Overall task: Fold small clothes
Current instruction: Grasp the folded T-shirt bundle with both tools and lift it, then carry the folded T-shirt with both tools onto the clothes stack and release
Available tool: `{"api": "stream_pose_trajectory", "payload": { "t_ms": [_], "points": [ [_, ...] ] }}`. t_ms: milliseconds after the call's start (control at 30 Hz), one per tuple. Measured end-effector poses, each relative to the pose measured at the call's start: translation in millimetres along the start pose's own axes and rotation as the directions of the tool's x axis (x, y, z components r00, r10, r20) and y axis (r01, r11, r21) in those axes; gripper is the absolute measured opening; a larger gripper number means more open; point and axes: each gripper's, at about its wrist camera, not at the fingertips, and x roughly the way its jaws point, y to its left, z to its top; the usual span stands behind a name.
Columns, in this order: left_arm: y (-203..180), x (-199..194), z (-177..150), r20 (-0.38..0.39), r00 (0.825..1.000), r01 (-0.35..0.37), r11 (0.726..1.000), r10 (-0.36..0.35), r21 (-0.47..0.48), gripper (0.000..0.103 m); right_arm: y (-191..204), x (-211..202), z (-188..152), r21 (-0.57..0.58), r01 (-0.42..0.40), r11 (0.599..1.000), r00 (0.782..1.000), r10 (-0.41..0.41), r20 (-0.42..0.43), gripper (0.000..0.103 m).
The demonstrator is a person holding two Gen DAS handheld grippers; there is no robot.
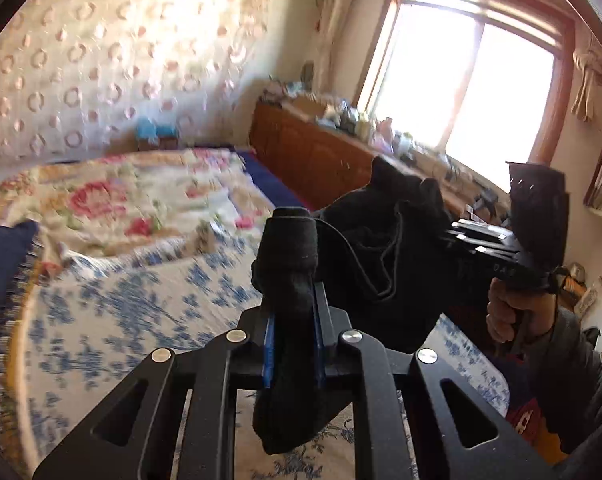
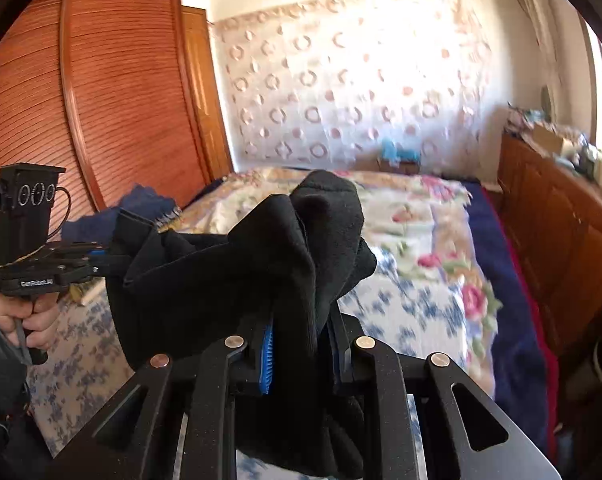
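A small black garment [image 1: 385, 248] hangs in the air above the bed, stretched between both grippers. My left gripper [image 1: 293, 292] is shut on one edge of it, the cloth bunched between the blue pads. In the right wrist view the garment [image 2: 229, 276] drapes over my right gripper [image 2: 301, 340], which is shut on its other edge. The right gripper also shows in the left wrist view [image 1: 453, 240], and the left gripper shows in the right wrist view [image 2: 117, 256], each hand-held and pinching the cloth.
Below lies a bed with a blue-and-white floral quilt [image 1: 141, 300] and a pink rose blanket [image 2: 421, 232]. A dark blue pillow [image 1: 1, 280] lies at the left. A wooden cabinet [image 2: 561, 232] with clutter stands under the window, a wooden wardrobe [image 2: 101, 100] at the left.
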Motion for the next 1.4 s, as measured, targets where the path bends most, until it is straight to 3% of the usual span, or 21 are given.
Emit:
{"api": "stream_pose_trajectory", "payload": {
  "t_ms": [167, 267, 367, 533, 633, 867, 1100, 1167, 1233, 1400],
  "points": [
    [22.7, -64.7, 3.0, 0.111, 0.991, -0.075, 0.997, 0.076, -0.012, 0.016, 32.5, 6.6, 30.8, -0.080, -0.050, 0.996, 0.997, 0.055, 0.056, 0.021],
    [44.7, -103.9, 2.0, 0.172, 0.974, -0.141, 0.989, 0.145, -0.037, 0.016, 59.3, 20.3, 54.8, -0.154, -0.097, 0.983, 0.990, 0.111, 0.086, 0.021],
    [70.0, -142.1, -1.5, 0.225, 0.948, -0.213, 0.973, 0.227, -0.084, 0.016, 89.2, 46.0, 83.2, -0.224, -0.150, 0.963, 0.978, 0.177, 0.108, 0.021],
    [113.0, -192.1, -17.9, 0.283, 0.888, -0.321, 0.929, 0.363, -0.184, 0.016, 149.5, 99.9, 124.2, -0.331, -0.237, 0.913, 0.953, 0.285, 0.105, 0.021],
    [142.5, -208.0, -32.0, 0.276, 0.857, -0.373, 0.893, 0.435, -0.250, 0.016, 183.8, 144.4, 144.3, -0.379, -0.278, 0.883, 0.942, 0.327, 0.070, 0.020],
    [206.9, -209.0, -69.4, 0.178, 0.827, -0.441, 0.811, 0.534, -0.383, 0.016, 249.9, 270.3, 178.6, -0.444, -0.372, 0.815, 0.922, 0.381, -0.073, 0.020],
    [243.6, -190.0, -92.7, 0.067, 0.809, -0.507, 0.750, 0.584, -0.424, 0.016, 283.7, 386.0, 203.7, -0.422, -0.374, 0.826, 0.927, 0.323, -0.190, 0.022],
    [243.8, -188.7, -96.0, 0.056, 0.802, -0.522, 0.743, 0.594, -0.418, 0.016, 289.5, 390.5, 201.6, -0.432, -0.311, 0.847, 0.950, 0.261, -0.172, 0.025],
    [243.3, -188.8, -96.0, 0.052, 0.796, -0.535, 0.741, 0.603, -0.407, 0.018, 299.4, 398.5, 208.4, -0.434, -0.234, 0.870, 0.971, 0.190, -0.143, 0.045],
    [233.9, -197.5, -94.1, 0.069, 0.757, -0.586, 0.722, 0.649, -0.367, 0.044, 280.9, 371.7, 208.2, -0.392, -0.239, 0.888, 0.971, 0.226, -0.080, 0.047]
  ]
}}
